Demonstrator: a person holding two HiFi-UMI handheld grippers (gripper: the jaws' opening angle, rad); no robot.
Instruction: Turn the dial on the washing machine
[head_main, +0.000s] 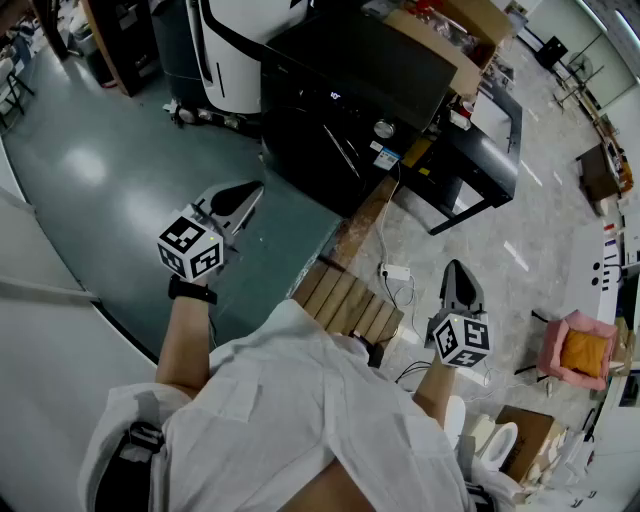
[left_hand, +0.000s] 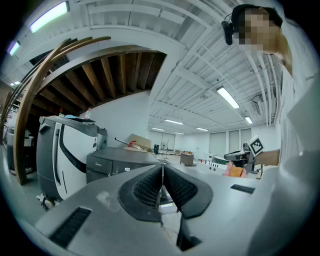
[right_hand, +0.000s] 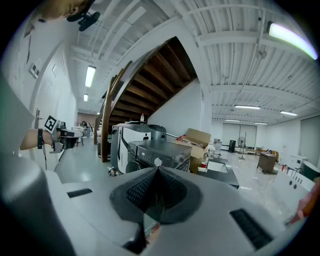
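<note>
You have not started: your left gripper (head_main: 247, 192) and right gripper (head_main: 456, 270) both hang with jaws pressed together on nothing, well apart from the small round silver dial (head_main: 384, 128) on the black washing machine (head_main: 345, 75) ahead, so reaching, gripping and turning are all left.

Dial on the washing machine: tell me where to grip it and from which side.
Pinch the silver dial across its rim, coming straight at the washing machine front panel, since the round knob faces out from it. The right gripper, shut now, needs opening first.
</note>
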